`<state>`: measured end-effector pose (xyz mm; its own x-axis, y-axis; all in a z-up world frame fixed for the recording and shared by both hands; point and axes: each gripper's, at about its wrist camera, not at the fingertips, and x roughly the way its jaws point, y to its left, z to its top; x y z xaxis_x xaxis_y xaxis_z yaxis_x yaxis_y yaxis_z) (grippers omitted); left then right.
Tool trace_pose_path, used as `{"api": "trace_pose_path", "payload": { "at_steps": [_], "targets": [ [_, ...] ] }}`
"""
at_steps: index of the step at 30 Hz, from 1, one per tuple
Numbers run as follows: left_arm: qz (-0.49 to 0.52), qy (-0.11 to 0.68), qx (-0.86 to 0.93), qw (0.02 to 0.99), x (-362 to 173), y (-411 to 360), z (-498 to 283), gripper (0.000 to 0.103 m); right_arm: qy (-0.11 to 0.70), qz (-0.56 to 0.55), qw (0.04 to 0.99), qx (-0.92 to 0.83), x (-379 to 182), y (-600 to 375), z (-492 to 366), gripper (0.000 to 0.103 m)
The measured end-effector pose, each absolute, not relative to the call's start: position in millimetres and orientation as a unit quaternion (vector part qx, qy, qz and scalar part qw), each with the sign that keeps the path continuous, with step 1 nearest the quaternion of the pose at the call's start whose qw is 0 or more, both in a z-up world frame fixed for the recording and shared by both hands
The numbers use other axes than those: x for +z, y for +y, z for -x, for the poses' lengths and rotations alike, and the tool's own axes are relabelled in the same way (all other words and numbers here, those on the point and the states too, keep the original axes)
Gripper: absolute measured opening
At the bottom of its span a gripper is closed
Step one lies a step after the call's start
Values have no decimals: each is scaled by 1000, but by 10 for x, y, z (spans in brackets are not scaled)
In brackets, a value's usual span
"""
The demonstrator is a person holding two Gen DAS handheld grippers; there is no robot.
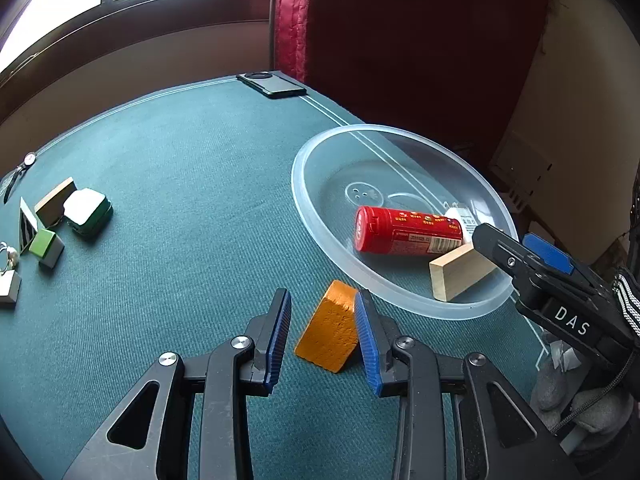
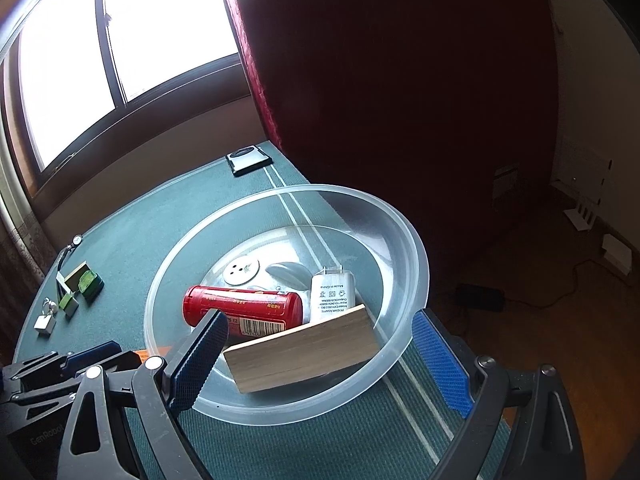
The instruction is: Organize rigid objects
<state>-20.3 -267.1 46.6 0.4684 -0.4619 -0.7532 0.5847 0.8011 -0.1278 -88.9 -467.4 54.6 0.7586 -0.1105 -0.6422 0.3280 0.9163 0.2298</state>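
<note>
A clear plastic bowl (image 1: 320, 220) (image 2: 416, 264) sits at the table's right edge. It holds a red can (image 1: 408, 232) (image 2: 244, 308) on its side, a white charger (image 2: 332, 292) and a wooden block (image 1: 460, 272) (image 2: 304, 348). My left gripper (image 1: 322, 340) is open around an orange block (image 1: 328, 328) that lies on the green cloth beside the bowl. My right gripper (image 2: 320, 356) is open over the bowl's near rim, with the wooden block lying free between its fingers; it also shows in the left wrist view (image 1: 520, 252).
At the left lie a wooden block (image 1: 54, 200), a green-and-white box (image 1: 86, 210), a small green block (image 1: 46, 246), a striped piece (image 1: 26, 224), a metal padlock (image 1: 8, 284) and a watch (image 1: 18, 172). A black phone (image 1: 270, 84) lies at the far edge. The table drops off right of the bowl.
</note>
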Motion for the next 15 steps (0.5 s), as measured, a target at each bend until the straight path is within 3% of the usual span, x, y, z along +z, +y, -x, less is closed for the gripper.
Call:
{"api": "trace_pose_path", "payload": {
  "at_steps": [15],
  "targets": [
    [-107, 418, -322, 842, 339, -2805, 275, 39, 325, -170, 923, -115, 560, -4673, 891, 96]
  ]
}}
